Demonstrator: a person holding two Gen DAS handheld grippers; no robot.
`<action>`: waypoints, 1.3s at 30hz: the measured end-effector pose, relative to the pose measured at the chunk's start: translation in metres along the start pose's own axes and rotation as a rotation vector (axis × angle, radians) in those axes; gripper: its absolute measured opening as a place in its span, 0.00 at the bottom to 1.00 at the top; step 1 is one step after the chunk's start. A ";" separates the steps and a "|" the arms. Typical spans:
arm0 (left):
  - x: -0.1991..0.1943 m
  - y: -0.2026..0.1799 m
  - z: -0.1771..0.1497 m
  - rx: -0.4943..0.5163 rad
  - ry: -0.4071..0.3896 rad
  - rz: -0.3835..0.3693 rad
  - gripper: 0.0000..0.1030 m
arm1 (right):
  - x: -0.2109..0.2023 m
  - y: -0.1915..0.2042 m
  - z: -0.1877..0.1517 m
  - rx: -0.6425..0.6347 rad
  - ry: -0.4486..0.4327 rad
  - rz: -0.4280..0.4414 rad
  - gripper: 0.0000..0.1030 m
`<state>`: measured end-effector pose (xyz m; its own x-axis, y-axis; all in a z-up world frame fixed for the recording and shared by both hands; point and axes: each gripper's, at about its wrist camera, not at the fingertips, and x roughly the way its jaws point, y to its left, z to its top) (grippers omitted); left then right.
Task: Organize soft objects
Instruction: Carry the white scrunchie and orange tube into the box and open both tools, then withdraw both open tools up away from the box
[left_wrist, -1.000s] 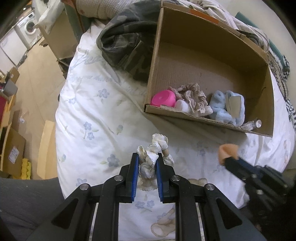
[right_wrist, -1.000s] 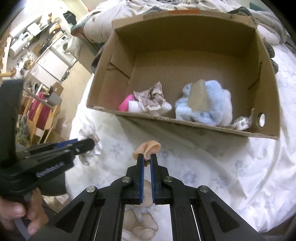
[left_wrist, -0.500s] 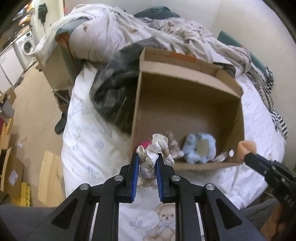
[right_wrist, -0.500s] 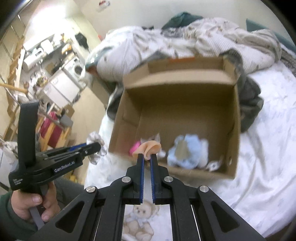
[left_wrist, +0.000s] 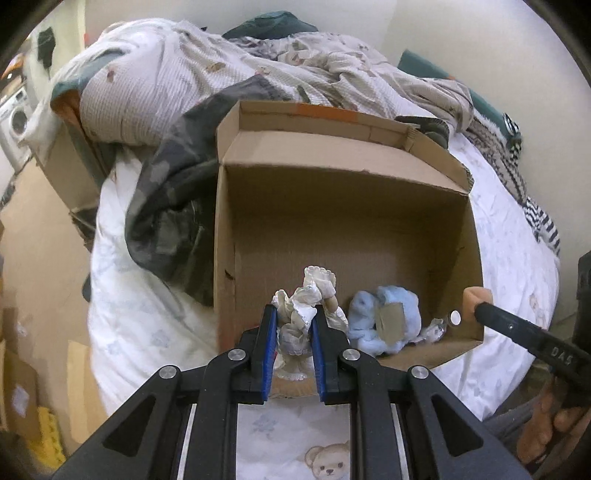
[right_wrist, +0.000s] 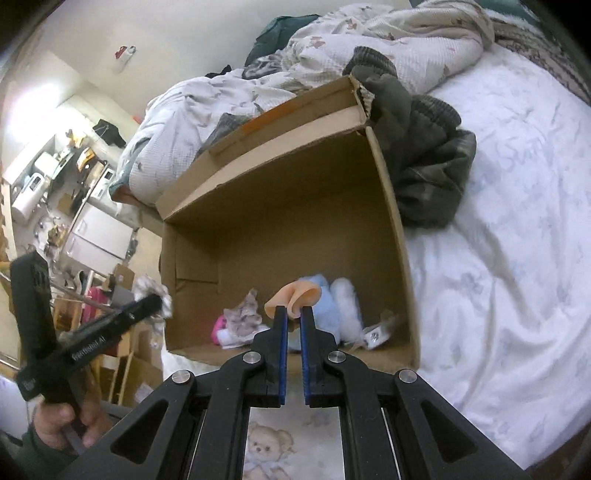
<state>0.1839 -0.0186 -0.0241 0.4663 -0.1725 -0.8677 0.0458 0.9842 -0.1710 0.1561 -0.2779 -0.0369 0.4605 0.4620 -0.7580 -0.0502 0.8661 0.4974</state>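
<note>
An open cardboard box (left_wrist: 343, 206) (right_wrist: 280, 221) stands on the bed. My left gripper (left_wrist: 294, 314) is shut on a cream lace scrunchie (left_wrist: 310, 295), held above the box's near left side. My right gripper (right_wrist: 291, 314) is shut on a small peach soft piece (right_wrist: 295, 293), held above the box's near edge; the piece also shows in the left wrist view (left_wrist: 476, 299). Inside the box lie a light blue plush (left_wrist: 384, 321) (right_wrist: 332, 306), a beige scrunchie (right_wrist: 245, 314) and a pink item (right_wrist: 218, 326).
A dark camouflage garment (left_wrist: 170, 206) lies left of the box, and a dark green one (right_wrist: 421, 155) at its far corner. Rumpled bedding (left_wrist: 258, 66) is piled behind. The white floral sheet (right_wrist: 498, 258) spreads to the right. Floor and cartons (left_wrist: 22, 387) lie left of the bed.
Both grippers have risen and moved forward with their loads, from over the sheet in front of the box to above its near edge. Both stay shut.
</note>
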 end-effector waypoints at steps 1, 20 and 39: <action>0.004 0.001 0.000 -0.021 0.015 -0.014 0.16 | 0.001 0.001 0.000 -0.003 0.004 0.004 0.08; 0.039 -0.024 -0.009 0.056 0.101 -0.047 0.16 | 0.058 0.018 -0.009 -0.097 0.189 -0.097 0.08; 0.035 -0.025 -0.013 0.088 0.074 0.059 0.58 | 0.049 0.017 -0.004 -0.061 0.133 -0.092 0.73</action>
<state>0.1874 -0.0495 -0.0560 0.4043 -0.1133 -0.9076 0.0991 0.9919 -0.0796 0.1741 -0.2399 -0.0676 0.3448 0.3983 -0.8500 -0.0688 0.9138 0.4003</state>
